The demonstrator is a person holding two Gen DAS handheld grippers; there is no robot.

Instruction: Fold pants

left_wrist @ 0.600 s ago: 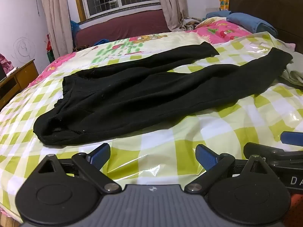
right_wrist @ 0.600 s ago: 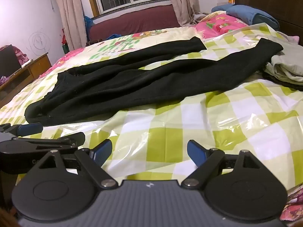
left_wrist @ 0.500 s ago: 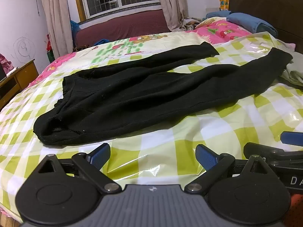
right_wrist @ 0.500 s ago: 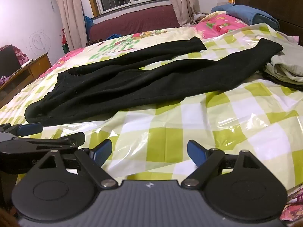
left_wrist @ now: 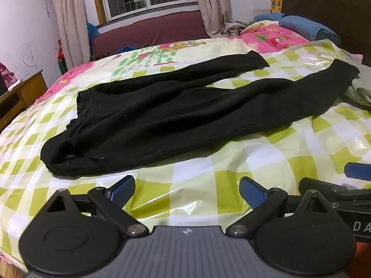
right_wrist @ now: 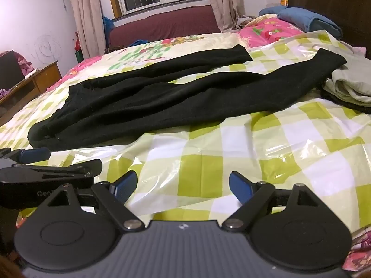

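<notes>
Black pants (left_wrist: pixel 176 113) lie spread flat on the bed, waistband at the left, both legs running to the right and apart at the ends. They also show in the right wrist view (right_wrist: pixel 162 97). My left gripper (left_wrist: pixel 187 191) is open and empty, near the bed's front edge, short of the waistband side. My right gripper (right_wrist: pixel 183 185) is open and empty, just to its right, in front of the near leg. Each gripper shows at the edge of the other's view.
The bed carries a green-and-white checked plastic sheet (left_wrist: pixel 208 176). A pile of folded grey clothes (right_wrist: pixel 347 85) lies at the right by the leg ends. Blue bedding (left_wrist: pixel 308 26) and a dark headboard stand far right. A wooden desk (right_wrist: pixel 30 83) is at the left.
</notes>
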